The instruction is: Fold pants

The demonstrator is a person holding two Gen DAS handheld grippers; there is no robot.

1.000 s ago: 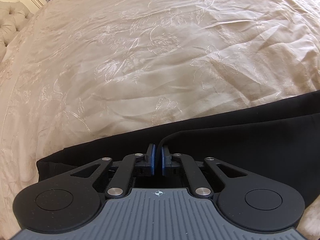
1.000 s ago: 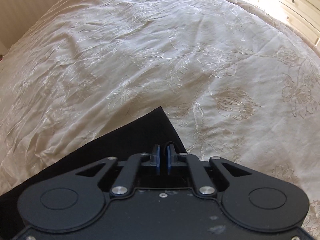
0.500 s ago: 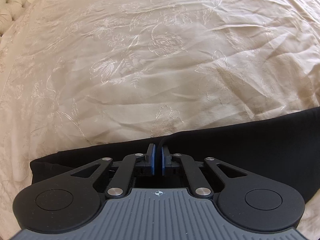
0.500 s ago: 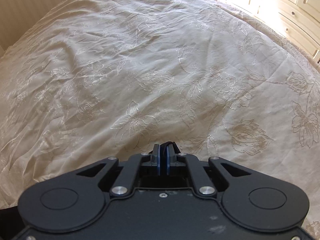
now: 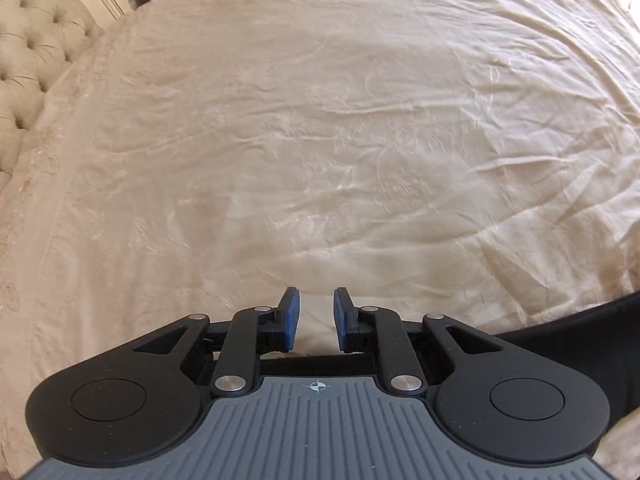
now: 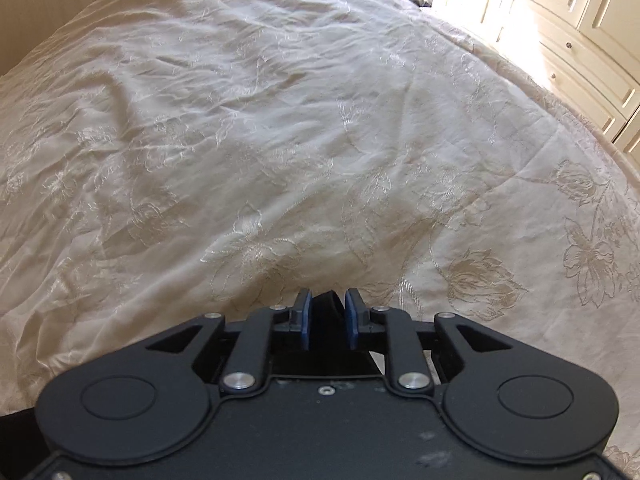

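Pants (image 5: 568, 328) on bedspread (image 5: 320, 140), lower right

black left gripper (image 5: 316, 312) and right gripper (image 6: 325, 310), blue pads, silver screws, grey ribbed plate.

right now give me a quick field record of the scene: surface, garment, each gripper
surface: cream bedspread with stitched flowers
garment: black pants at lower right of left view; a fold pokes up between the right pads
left gripper: open, nothing between the pads, jaws just opened
right gripper: jaws just opened, fold between pads, no visible pinch
headboard: tufted, far left
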